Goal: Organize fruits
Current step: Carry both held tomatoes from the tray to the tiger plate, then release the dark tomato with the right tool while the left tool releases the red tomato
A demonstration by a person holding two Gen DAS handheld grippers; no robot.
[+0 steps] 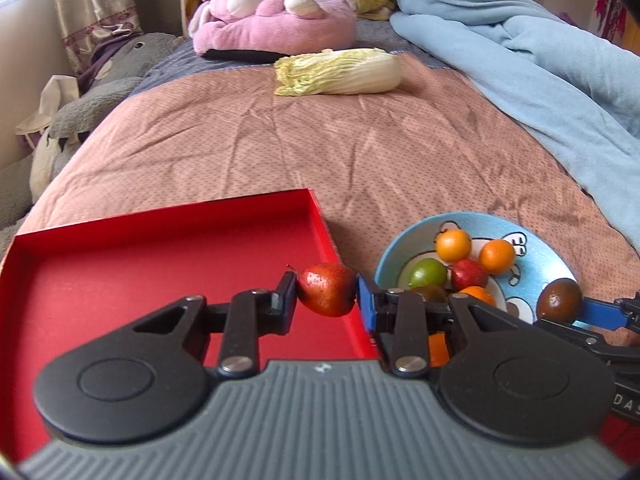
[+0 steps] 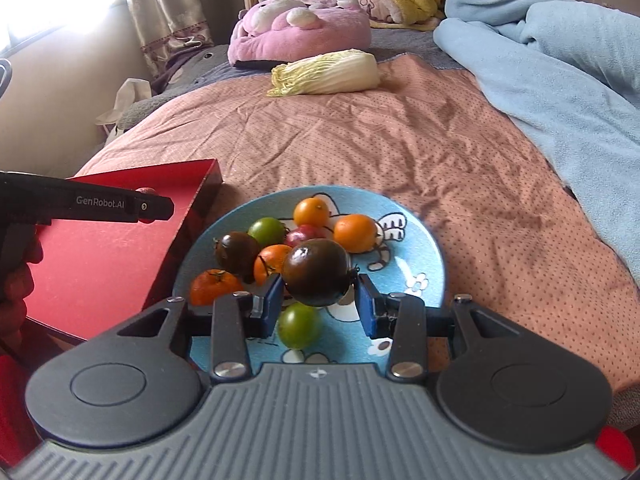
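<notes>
Red fruit (image 1: 327,289) speckled, glossy, pinched in left fingers (image 1: 286,293); dark round fruit (image 2: 316,272) gripped by right fingers (image 2: 269,304)

The tray (image 1: 120,264) lies on the bedspread (image 1: 320,140) at nine o'clock of the plate (image 2: 416,248), just beside it. Small fruits (image 2: 312,212) sit in the plate. A cabbage (image 1: 340,72) lies at twelve o'clock, well apart. Stuffed toys (image 1: 272,16) lie behind it. A blanket (image 1: 540,60) is heaped at two o'clock.
</notes>
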